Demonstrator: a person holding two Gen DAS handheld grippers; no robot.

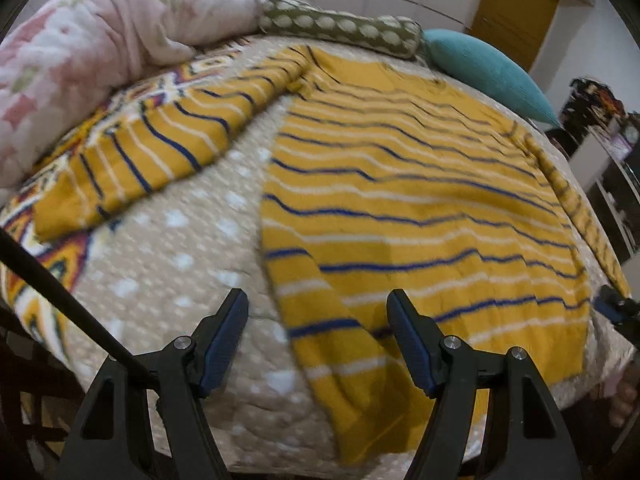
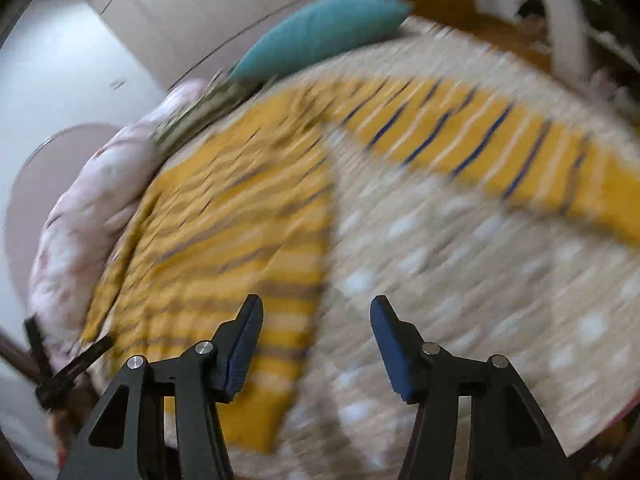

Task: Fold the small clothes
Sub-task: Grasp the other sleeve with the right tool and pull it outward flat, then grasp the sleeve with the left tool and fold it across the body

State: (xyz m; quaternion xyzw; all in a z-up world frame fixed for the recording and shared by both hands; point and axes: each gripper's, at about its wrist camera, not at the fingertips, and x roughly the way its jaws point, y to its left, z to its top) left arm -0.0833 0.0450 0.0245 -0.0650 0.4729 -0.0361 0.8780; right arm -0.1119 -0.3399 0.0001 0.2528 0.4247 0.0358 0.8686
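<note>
The right wrist view is badly smeared, so the stripes and the bedspread's dots run into streaks; the left wrist view is only softly blurred. In both, the lens rim cuts off the bed's near edge and the tongs' handles.

The shirt [image 1: 420,200], yellow with blue and white stripes, lies spread flat on the bed [image 1: 176,280], over a beige dotted bedspread. One sleeve [image 1: 132,160] stretches away to the left in the left wrist view, and its cuff lies on a patterned patch of cover. The other sleeve [image 2: 500,148] shows in the right wrist view as a band running to the right edge, where it is cut off. The shirt's near hem hangs toward the bed's front edge and is partly hidden by the left tongs [image 1: 316,312].

The left tongs are spread, with the hem's corner below the gap; whether a finger touches the cloth cannot be told. The right tongs [image 2: 316,316] are spread too, nothing between them, above the shirt's side edge and bare bedspread.

At the head of the bed lie a pink quilt [image 1: 100,36], a green dotted bolster [image 1: 340,30] and a teal pillow [image 1: 488,68]. A dark rod [image 1: 60,296] crosses the lower left of the left wrist view. Shelves at the far right are too dim to read.
</note>
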